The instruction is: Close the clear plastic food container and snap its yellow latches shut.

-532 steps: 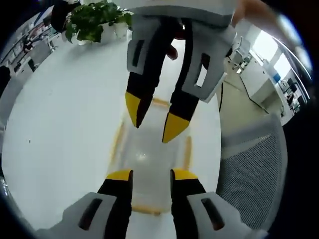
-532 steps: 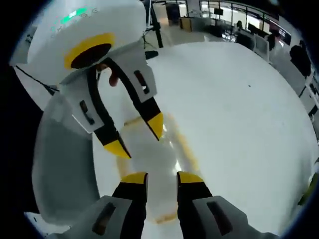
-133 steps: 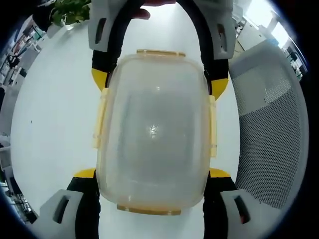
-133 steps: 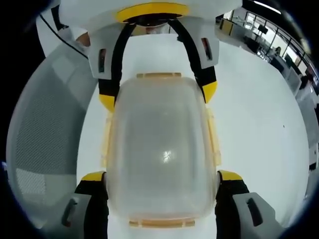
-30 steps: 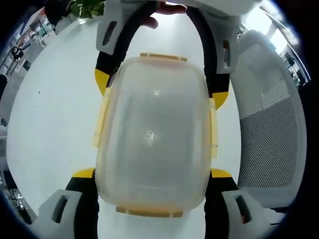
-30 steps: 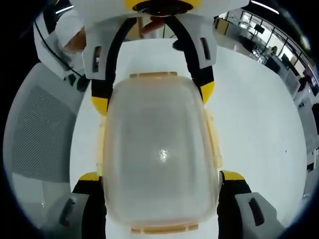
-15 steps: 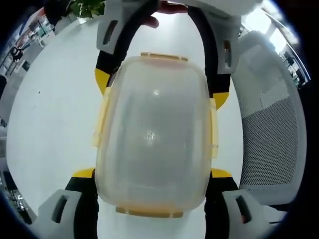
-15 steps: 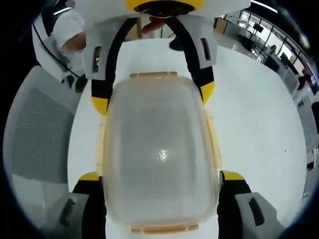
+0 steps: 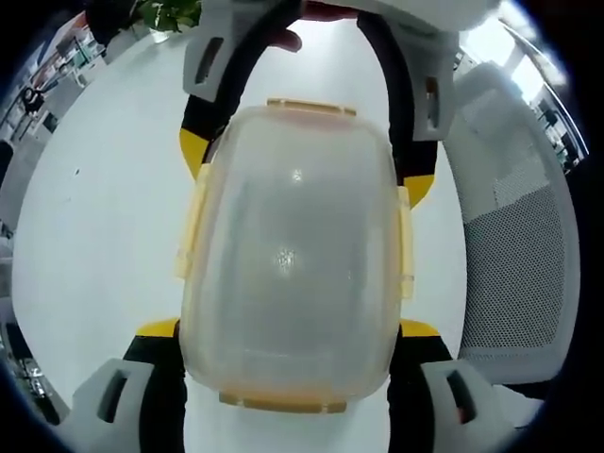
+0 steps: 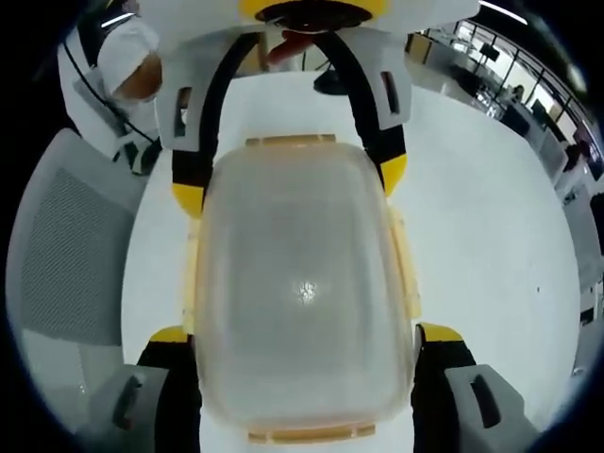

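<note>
The clear plastic food container (image 9: pixel 288 255) has its lid on. Yellow latches (image 9: pixel 192 226) lie flat along its sides and ends. My left gripper (image 9: pixel 288 328) is shut on the near end, one yellow-tipped jaw pressed to each long side. From the top of the left gripper view, my right gripper (image 9: pixel 304 168) clamps the far end the same way. In the right gripper view the container (image 10: pixel 302 283) sits between the right gripper's (image 10: pixel 304 333) jaws, with the left gripper (image 10: pixel 290 183) opposite. The container looks raised above the white table (image 9: pixel 94 208).
A grey mesh chair (image 9: pixel 514 245) stands by the table's edge, also seen as the chair (image 10: pixel 66 255) in the right gripper view. A potted plant (image 9: pixel 170 11) is at the table's far side. A person's hand (image 9: pixel 288 38) holds the right gripper. Office desks (image 10: pixel 510 66) lie beyond.
Since the earliest frames both grippers have spread and clamped the container, which now looms much larger. Over the last second only the background drifts slightly.
</note>
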The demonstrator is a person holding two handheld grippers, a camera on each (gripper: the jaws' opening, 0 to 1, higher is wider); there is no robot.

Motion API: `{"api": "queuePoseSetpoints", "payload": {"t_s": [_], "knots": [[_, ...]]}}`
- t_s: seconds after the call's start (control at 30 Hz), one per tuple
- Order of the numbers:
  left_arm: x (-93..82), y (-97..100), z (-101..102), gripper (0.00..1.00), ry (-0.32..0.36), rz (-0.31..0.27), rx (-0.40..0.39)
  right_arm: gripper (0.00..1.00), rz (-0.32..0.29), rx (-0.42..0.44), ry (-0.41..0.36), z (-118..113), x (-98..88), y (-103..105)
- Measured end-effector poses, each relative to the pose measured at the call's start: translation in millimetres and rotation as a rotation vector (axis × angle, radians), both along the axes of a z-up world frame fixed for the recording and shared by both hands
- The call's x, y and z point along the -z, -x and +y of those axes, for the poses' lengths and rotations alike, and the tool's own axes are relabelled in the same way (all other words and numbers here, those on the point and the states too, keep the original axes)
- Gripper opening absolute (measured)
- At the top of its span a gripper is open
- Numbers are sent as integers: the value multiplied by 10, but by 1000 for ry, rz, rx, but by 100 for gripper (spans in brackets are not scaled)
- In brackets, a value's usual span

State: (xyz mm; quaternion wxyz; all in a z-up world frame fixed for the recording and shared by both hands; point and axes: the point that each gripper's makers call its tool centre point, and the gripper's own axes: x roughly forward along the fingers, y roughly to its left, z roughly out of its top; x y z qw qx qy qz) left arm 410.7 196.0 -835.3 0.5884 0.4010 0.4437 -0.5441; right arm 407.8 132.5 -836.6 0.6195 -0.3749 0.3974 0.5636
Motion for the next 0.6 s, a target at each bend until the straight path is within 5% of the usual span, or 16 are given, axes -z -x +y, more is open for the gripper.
{"api": "queuePoseSetpoints", "payload": {"t_s": [0.13,0.17,0.6], "knots": [[21,-33,3,91,15,27,-16,94,0,-6,2,1,2,-25],[58,9,25,92,12,79,-71,94,-1,-8,3,1,2,-27],[28,-177,46,91,-6,37,-40,94,-4,-10,-10,29,-17,-173]]}}
